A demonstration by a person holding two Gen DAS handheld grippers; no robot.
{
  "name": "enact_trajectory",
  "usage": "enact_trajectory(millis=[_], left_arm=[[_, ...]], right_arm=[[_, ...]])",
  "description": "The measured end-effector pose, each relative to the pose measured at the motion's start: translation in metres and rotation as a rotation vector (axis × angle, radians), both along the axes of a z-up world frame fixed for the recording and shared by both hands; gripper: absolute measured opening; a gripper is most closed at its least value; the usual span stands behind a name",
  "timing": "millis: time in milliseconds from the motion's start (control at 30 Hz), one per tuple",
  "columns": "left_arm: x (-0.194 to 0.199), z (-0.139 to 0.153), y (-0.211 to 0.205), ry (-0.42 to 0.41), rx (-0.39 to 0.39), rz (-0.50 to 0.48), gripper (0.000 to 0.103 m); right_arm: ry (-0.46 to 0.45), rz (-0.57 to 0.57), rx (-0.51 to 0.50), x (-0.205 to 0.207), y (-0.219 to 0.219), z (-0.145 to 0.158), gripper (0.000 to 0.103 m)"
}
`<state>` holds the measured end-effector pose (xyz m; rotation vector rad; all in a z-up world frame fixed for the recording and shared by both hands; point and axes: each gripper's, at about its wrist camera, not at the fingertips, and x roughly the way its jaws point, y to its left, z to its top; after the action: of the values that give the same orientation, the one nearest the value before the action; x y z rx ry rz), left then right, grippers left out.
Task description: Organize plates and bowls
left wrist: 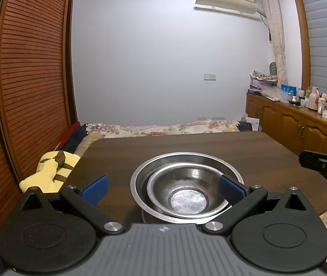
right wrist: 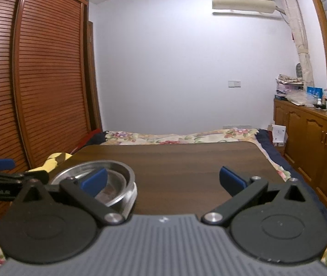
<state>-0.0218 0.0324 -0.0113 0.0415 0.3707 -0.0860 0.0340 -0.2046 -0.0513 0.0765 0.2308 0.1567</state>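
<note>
right tool (right wrist: 163, 180) wide open, empty | 2 nested steel bowls (right wrist: 117, 184) on tabletop (right wrist: 186, 168) at left | left tool (right wrist: 0, 164) beside bowls

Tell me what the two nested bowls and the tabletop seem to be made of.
Smaller bowl and larger bowl beneath it: apparently stainless steel, brushed grey with bright reflections, the smaller one's flat base dulled or scuffed. Tabletop: dark brown wood grain with a smooth low sheen, possibly laminate or veneer rather than solid wood.
</note>
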Motion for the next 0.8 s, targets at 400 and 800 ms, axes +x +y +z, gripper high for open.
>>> enact_trajectory(millis=[400,800], left_arm=[[0.0003,-0.0037,-0.0012,0.000,0.006,0.000,0.103],[-0.0014,-0.0038,-0.0023,0.001,0.008,0.001,0.103]], right_arm=[[0.019,-0.024,0.002,0.0011,-0.0058,-0.0062,0.103],[0.024,-0.024,-0.006,0.0013,-0.0033,-0.0065,0.103]])
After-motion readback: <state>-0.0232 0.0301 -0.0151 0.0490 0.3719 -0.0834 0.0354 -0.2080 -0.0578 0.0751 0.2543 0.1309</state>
